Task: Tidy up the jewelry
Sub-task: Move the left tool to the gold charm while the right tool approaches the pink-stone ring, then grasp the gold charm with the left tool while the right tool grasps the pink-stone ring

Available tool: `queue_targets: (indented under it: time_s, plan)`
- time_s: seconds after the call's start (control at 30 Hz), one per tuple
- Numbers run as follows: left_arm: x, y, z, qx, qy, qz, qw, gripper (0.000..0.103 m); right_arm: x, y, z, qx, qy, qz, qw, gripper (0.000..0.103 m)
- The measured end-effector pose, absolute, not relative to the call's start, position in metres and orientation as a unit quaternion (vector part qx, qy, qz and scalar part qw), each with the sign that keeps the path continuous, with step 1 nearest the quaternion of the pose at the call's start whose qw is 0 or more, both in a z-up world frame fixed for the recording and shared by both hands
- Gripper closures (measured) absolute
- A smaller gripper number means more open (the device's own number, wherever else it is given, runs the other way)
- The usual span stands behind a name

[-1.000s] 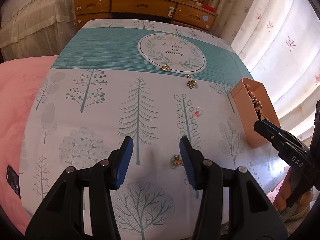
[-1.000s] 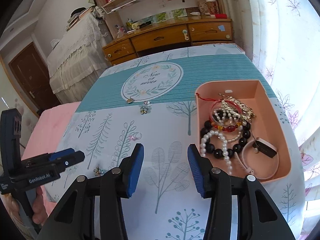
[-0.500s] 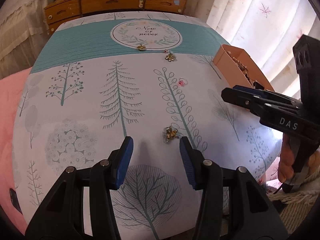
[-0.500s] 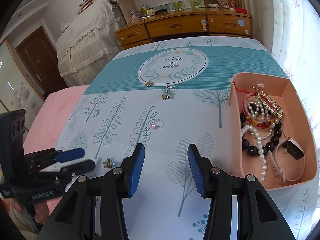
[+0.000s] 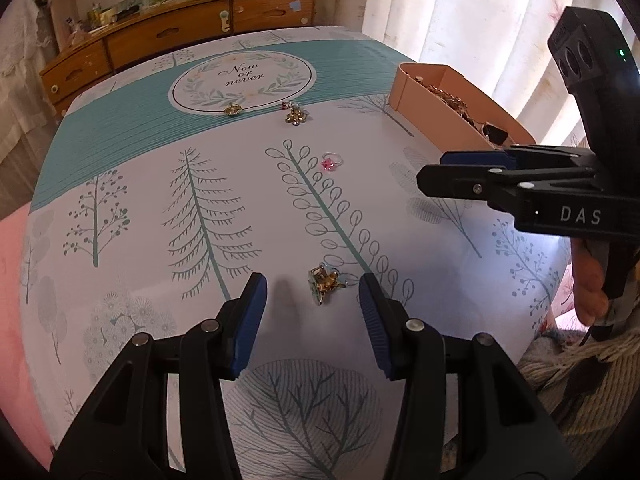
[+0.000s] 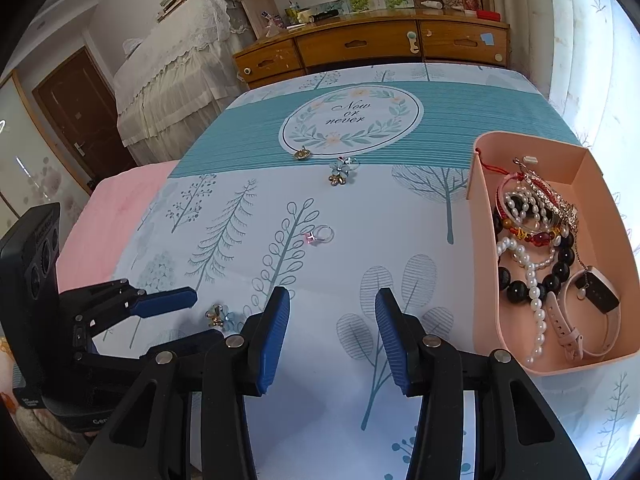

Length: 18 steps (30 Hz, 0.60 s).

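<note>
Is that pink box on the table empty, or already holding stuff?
Already holding things. The pink box contains a pile of bead and pearl bracelets and a pink-strapped watch, with bare floor toward its far end.

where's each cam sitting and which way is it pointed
Left wrist: sits on the left gripper, tilted down over the tree-print tablecloth at a small gold flower-shaped jewel between its open blue-padded fingers; the right gripper and a hand show at right.
Right wrist: sits on the right gripper, tilted down at bare cloth beside the pink rectangular tray of bracelets; the left gripper shows at lower left.
Shared: cloth, tray, jewel, pink-stone ring.
</note>
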<state>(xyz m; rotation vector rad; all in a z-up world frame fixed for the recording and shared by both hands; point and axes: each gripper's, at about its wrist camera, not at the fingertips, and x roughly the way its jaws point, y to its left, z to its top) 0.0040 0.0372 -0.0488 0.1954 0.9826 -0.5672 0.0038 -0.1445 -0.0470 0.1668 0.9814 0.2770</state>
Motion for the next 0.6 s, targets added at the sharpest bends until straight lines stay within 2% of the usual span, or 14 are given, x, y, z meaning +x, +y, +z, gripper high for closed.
queue_targets:
  time_s: [0.23,0.3,0.43,0.57,0.6]
  plan:
    - [0.006,0.034,-0.058,0.162,0.443,-0.312,0.825,0.065,0.006,-0.144,-0.052,0.082,0.473,0.134,0.867,0.057]
    - [0.009,0.033,-0.062,0.168,0.447,-0.318,0.819,0.07,0.007,-0.143,-0.053,0.082,0.475,0.135,0.866,0.057]
    - [0.017,0.033,-0.064,0.153,0.45,-0.332,0.815,0.073,0.01,-0.141,-0.056,0.08,0.479,0.136,0.864,0.057]
    - [0.023,0.034,-0.065,0.134,0.453,-0.327,0.818,0.088,0.014,-0.137,-0.059,0.079,0.484,0.136,0.861,0.057]
    - [0.025,0.035,-0.065,0.124,0.455,-0.326,0.819,0.088,0.015,-0.135,-0.06,0.078,0.484,0.137,0.861,0.057]
